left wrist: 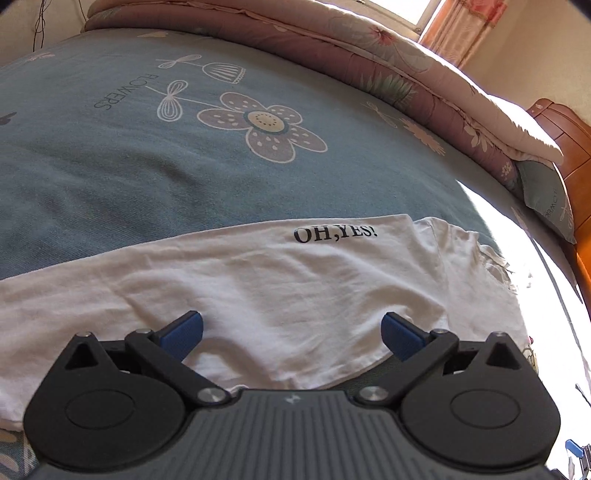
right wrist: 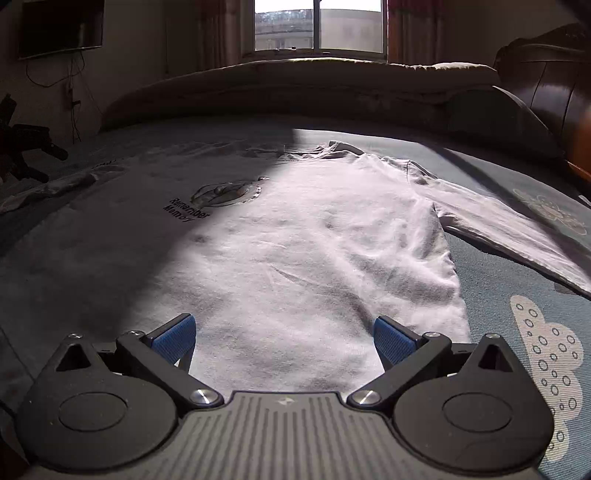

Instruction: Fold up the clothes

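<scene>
Left wrist view: left gripper low over a white cotton T-shirt printed "OH,YES!", jaws spread wide, nothing between the blue pads. Shirt lies across the frame from 9 to 3 o'clock on a blue-grey bedsheet with a flower print; its near edge sits at 6 o'clock just under the jaws, likely lined up for a pinch there. Rolled pink floral quilt from 12 to 2 o'clock, pushed back, probably to leave folding room.

Right wrist view: right gripper also wide and empty, above the shirt's hem, near its 4 o'clock corner. The shirt is spread flat, collar toward 12, one sleeve stretched out to 3 o'clock. A chest print reads "Remember Memory". Half lies in shadow at 9 o'clock. Window at 12. No fold made from this side yet, by my reading.
</scene>
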The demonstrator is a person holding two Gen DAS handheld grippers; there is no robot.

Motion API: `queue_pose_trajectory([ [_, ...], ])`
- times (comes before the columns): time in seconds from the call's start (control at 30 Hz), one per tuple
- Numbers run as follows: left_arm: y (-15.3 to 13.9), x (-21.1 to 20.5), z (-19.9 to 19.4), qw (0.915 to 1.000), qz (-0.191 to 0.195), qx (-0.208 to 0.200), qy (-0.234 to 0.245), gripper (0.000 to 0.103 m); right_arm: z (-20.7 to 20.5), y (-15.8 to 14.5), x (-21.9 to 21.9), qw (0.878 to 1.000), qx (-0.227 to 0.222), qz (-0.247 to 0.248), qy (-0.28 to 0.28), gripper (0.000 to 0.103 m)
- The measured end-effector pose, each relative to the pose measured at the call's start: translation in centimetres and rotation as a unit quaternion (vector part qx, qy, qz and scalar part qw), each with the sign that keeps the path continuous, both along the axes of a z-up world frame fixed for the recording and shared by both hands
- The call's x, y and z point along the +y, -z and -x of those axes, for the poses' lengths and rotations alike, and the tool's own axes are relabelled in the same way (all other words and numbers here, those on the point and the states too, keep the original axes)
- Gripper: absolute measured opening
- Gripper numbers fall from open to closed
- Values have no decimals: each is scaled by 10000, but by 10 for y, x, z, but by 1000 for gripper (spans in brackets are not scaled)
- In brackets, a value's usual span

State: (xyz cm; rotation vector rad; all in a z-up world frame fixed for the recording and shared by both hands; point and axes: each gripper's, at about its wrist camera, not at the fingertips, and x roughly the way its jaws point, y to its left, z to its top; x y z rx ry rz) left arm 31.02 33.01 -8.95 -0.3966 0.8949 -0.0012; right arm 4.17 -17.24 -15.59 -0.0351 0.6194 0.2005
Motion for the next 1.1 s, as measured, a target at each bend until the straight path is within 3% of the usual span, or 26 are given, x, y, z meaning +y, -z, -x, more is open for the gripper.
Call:
queue_pose_trajectory([
  [0.23,5,42,49,9992,-300,-1,-258,102,0,0,0,10000,-2,5,2,103],
  [0.3,0,55,52,9968,-385,150,-686,102,0,0,0,10000,-2,4,1,103],
  [0.43,1,80,65,9947,606,-183,-816,102,0,0,0,10000,-2,3,1,103],
  [0.53,8,84,66,9946,-71,1,-1032,102,0,0,-1,10000,-2,2,1,103],
  [0.6,5,88,62,9902,-490,178,-1299,102,0,0,-1,10000,-3,2,1,103],
  [0.7,-5,86,48,9860,-628,398,-1495,101,0,0,-1,10000,-3,1,1,103],
  [0.93,-46,-5,7,9983,-574,-30,-73,101,-6,-16,11,9992,251,300,83,103],
  [1.0,-53,-40,-9,9980,-483,-127,396,102,-11,-30,21,9981,367,491,53,103],
  [1.1,-59,-91,-37,9951,-260,-186,932,102,-19,-52,38,9969,55,729,-308,103],
])
